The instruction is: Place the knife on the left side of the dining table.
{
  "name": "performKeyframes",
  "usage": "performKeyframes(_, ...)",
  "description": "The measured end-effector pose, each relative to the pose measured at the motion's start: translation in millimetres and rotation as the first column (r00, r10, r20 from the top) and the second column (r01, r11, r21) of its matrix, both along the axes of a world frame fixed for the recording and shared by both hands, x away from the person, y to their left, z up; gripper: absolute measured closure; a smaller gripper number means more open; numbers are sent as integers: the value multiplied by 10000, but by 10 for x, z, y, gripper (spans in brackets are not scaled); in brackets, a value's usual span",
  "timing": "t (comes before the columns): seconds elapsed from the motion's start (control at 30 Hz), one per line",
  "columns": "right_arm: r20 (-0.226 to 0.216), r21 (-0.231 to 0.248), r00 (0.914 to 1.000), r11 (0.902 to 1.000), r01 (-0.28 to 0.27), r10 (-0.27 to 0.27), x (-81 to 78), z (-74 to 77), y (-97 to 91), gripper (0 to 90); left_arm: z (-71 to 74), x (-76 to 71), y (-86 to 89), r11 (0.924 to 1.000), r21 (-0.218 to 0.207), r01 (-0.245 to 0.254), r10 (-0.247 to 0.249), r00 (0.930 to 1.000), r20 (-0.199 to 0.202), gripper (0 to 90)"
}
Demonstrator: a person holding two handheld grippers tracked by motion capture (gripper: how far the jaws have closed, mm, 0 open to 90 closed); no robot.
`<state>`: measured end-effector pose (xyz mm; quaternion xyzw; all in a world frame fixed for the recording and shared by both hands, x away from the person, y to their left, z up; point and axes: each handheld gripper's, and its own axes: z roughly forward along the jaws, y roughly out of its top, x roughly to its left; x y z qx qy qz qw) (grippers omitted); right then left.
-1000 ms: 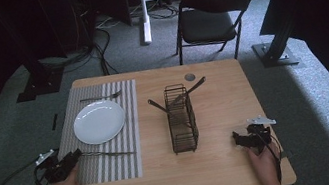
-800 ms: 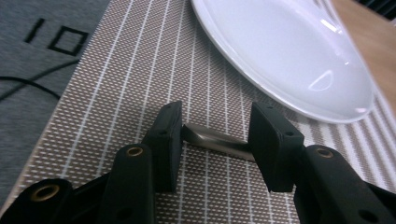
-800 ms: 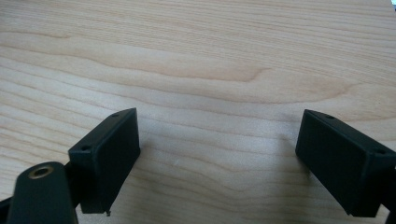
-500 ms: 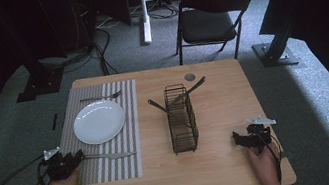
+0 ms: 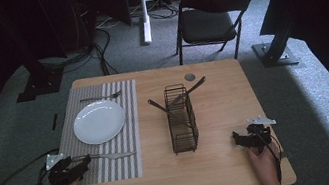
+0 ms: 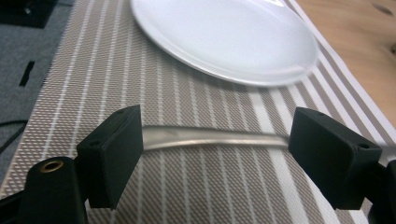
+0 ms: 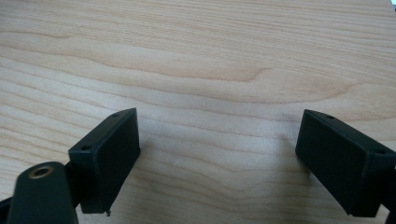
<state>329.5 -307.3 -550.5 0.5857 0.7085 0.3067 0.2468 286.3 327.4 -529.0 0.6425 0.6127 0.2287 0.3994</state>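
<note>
**High view: both claws wide at the near edge of the desk**

High view showed a wooden desk (image 5: 235, 162) with a striped placemat (image 5: 126, 149) on its left half. A white plate (image 5: 99, 121) sat on the mat, a fork (image 5: 100, 97) lay on the mat just beyond the plate, and a metal utensil (image 5: 112, 155) lay on the mat on the near side of the plate. A black wire caddy (image 5: 181, 118) stood near the middle of the desk with two utensil handles leaning out of it. A folding chair (image 5: 208, 19) stood on the carpet beyond the desk.

The left claw (image 5: 76, 166) sat low at the near left corner of the mat, jaws wide apart, with the utensil's handle (image 6: 215, 138) lying flat on the mat across the gap between them; whether either jaw touched it could not be told. The plate's rim (image 6: 261, 77) lay just beyond.

The right claw (image 5: 245, 139) rested near the desk's near right edge, jaws wide, bare wood (image 7: 215, 121) between them
</note>
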Motion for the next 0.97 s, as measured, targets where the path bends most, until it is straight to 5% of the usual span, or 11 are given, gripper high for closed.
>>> performKeyframes(0.13,-1,2,10000,10000,0,0,0,0,0,128,-26,-127,-56,9986,429,306,-304,9995,-58,97)
performKeyframes(0.27,-1,1,10000,10000,0,0,0,0,0,128,-61,-202,-43,9979,645,-34,46,9998,-196,0)
performKeyframes(0.4,-1,1,10000,10000,0,0,0,0,0,128,-82,-256,-64,9965,810,-185,209,9994,-288,0)
performKeyframes(0.43,-1,0,10000,10000,0,0,0,0,0,128,-85,-281,-89,9927,1152,-350,371,9992,-168,0)
performKeyframes(0.47,-1,2,10000,10000,1,-1,0,0,0,128,-90,-310,-125,9797,1876,-711,740,9972,-85,0)
performKeyframes(0.57,0,2,10000,10000,-1,1,0,0,0,128,-99,-311,-112,9639,2284,-1368,1391,9903,59,0)
performKeyframes(0.7,-2,3,10000,10000,0,0,0,0,0,128,-101,-275,-75,9683,2088,-1372,1404,9901,-5,0)
performKeyframes(0.87,0,1,10000,10000,-1,1,0,0,0,128,-138,-246,-143,9590,2480,-1372,1468,9889,-208,0)
performKeyframes(0.97,-3,1,10000,10000,-2,2,0,0,0,128,-138,-236,-156,9605,2460,-1303,1403,9898,-235,0)
